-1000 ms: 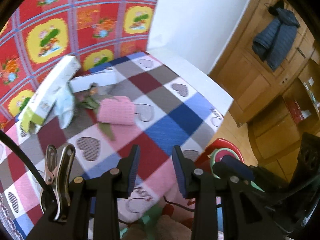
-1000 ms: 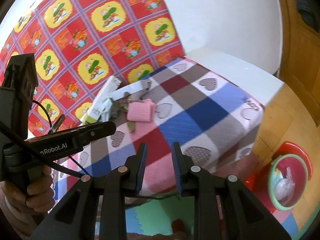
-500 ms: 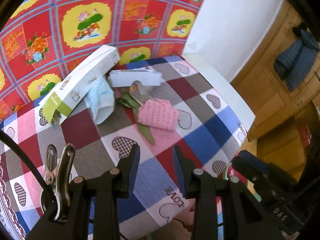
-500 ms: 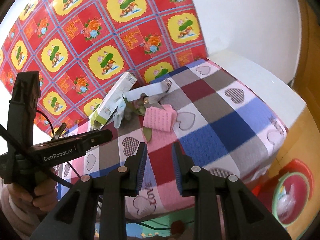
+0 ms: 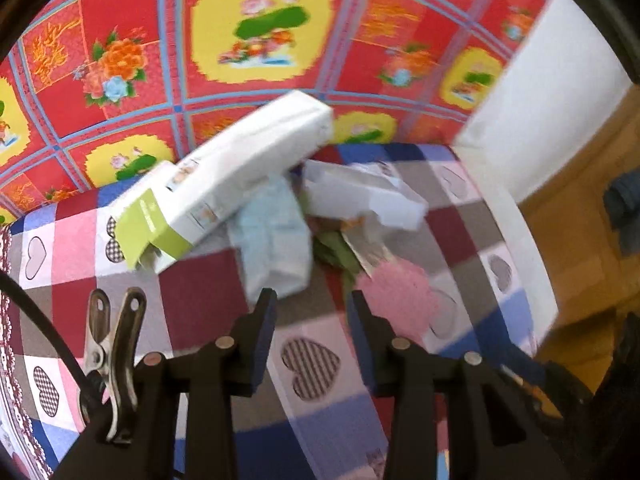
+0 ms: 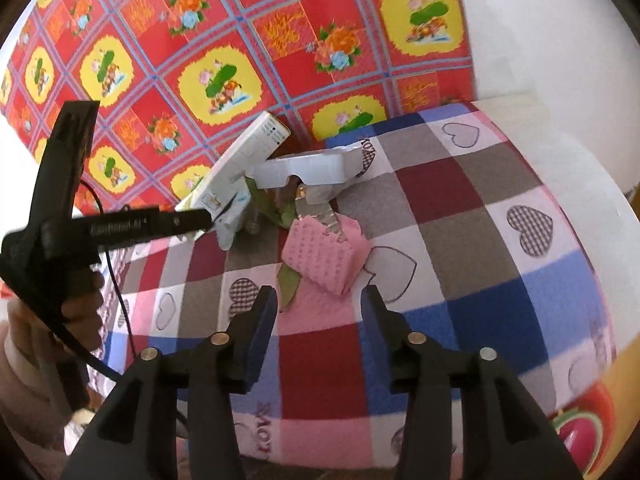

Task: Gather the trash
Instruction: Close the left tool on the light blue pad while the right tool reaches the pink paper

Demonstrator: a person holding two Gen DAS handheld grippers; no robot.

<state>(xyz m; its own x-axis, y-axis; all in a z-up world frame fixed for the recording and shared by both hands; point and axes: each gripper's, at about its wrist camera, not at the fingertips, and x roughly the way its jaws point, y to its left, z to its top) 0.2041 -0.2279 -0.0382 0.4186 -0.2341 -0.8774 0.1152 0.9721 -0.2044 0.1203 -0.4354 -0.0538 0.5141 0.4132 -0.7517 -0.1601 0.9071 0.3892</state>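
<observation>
Two hand-held grippers closing on one litter pile — neither holds anything.

We have the right hand-held gripper (image 6: 318, 304) just short of the pink cloth (image 6: 326, 258), its jaws having just been opening to a moderate gap with nothing between them; the left hand-held gripper (image 5: 312, 310) has opened a little too, narrow and empty, with the pale blue wrapper (image 5: 276, 236) just ahead of its tips. We would take the loose, soft pieces first and pinch a raised fold, since the long white carton (image 5: 232, 184) lies propped across the pile and could slide. Green leaves (image 6: 288, 280) and a torn white box (image 6: 308, 170) sit beyond the cloth. Everything rests on a worktop (image 6: 460, 208) under a checked heart-print cover — a red floral sheet (image 6: 240, 40) hangs behind, against a white wall.
</observation>
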